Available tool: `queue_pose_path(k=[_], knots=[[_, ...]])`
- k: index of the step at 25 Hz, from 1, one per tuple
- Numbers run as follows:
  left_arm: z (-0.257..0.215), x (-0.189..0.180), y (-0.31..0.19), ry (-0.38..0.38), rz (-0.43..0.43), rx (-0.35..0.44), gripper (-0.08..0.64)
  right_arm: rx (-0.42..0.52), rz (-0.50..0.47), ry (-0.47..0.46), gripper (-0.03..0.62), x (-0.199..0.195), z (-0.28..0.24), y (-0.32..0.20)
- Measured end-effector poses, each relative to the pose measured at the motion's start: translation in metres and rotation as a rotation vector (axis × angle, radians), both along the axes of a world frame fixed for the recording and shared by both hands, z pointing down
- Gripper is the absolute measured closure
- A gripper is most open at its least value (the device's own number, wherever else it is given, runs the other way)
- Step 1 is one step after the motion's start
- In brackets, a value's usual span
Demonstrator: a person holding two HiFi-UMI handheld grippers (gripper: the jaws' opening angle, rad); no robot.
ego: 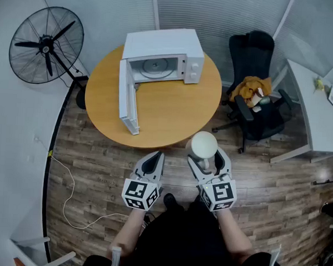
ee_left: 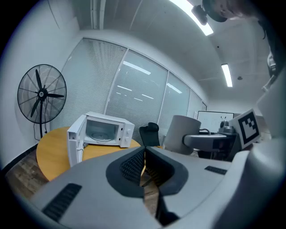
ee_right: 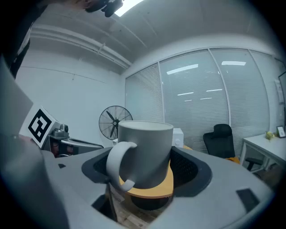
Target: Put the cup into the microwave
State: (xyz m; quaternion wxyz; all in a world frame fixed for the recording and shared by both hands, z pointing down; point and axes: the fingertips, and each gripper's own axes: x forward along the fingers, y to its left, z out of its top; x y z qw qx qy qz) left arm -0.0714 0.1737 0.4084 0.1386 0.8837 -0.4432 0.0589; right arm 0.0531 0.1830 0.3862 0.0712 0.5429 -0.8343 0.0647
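Observation:
A white cup with its handle toward the camera stands upright between the jaws of my right gripper, which is shut on it; the head view has the cup held just short of the table's near edge. My left gripper hangs beside it, shut and empty, its jaws touching. The white microwave stands at the far side of the round wooden table, with its door swung wide to the left and the glass turntable visible inside.
A standing fan is at the far left, its cable trailing over the wood floor. A black office chair with an orange cloth sits right of the table, and a white desk lies beyond it.

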Motion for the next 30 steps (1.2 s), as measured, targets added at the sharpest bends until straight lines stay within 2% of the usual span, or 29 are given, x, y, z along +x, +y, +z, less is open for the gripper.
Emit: queue_pose_path(k=[10,18,30], knots=[[-0.005,0.001,0.009,-0.011,0.021,0.012,0.561,0.007,-0.010,-0.047,0.218,-0.005,-0.007,0.004],[-0.005,-0.005,0.010,-0.014,0.043,0.019,0.561,0.016,0.013,-0.021,0.218,-0.009,-0.005,0.000],[0.001,-0.003,-0.018,-0.039,0.025,0.003,0.561,-0.021,-0.024,-0.037,0.219,-0.013,0.010,-0.032]])
